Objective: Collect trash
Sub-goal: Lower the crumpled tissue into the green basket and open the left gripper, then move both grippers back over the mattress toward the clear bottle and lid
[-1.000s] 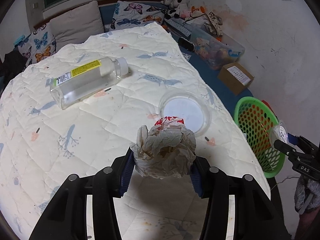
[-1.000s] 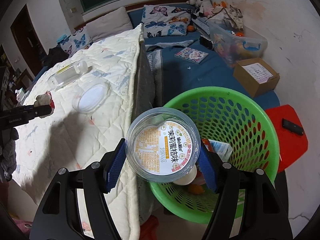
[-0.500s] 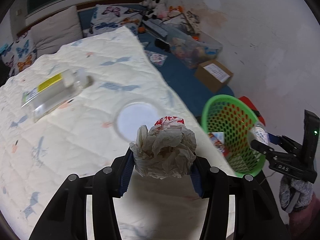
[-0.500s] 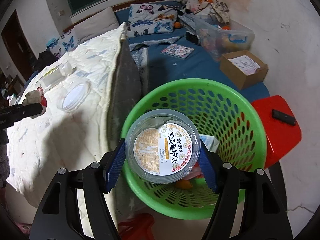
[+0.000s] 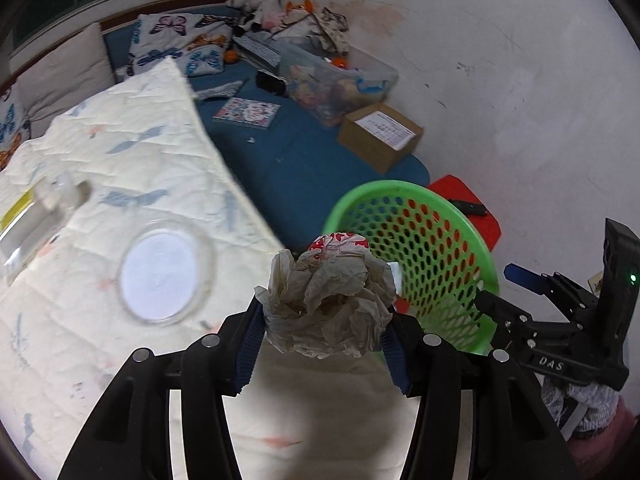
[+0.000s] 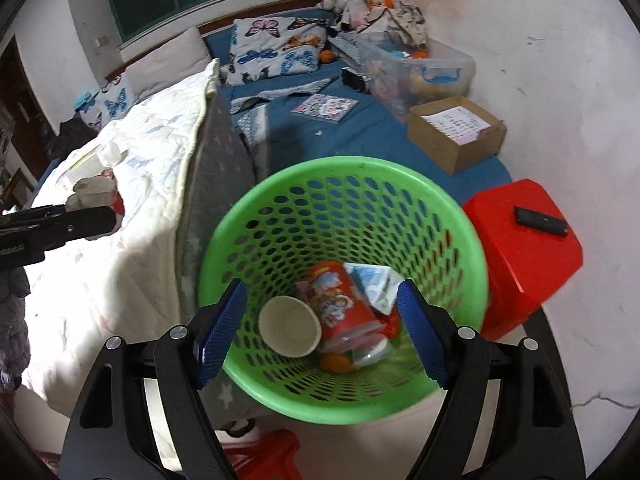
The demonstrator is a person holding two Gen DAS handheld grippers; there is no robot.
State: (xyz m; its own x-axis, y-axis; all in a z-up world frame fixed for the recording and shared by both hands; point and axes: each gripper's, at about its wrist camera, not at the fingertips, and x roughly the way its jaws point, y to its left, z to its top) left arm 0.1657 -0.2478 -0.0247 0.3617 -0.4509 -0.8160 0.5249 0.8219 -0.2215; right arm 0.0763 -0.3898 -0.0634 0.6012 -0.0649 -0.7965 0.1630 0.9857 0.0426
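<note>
Right wrist view shows the right gripper (image 6: 320, 320) wide and empty over the bin (image 6: 472, 240), which holds some trash, while the left gripper (image 5: 322, 330) holds paper (image 5: 328, 308), and a bottle (image 5: 40, 212) and lid (image 5: 160, 272) wait on the bed (image 5: 132, 160) at 9 o'clock.

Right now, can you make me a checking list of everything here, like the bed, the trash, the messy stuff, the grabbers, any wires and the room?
Surface: quilted bedspread, pale with blue prints.
Job's things: crumpled paper wad; green basket holding a white cup, a red printed cup and wrappers; clear bottle and clear round lid lying on the bedspread.
Clutter: cardboard box, clear toy bin, booklet, red stool with a black remote.
Grippers: left gripper shut on the wad; right gripper open above the basket, fingers empty.
Cables: nothing seen.
Surroundings: butterfly pillows, white wall.
</note>
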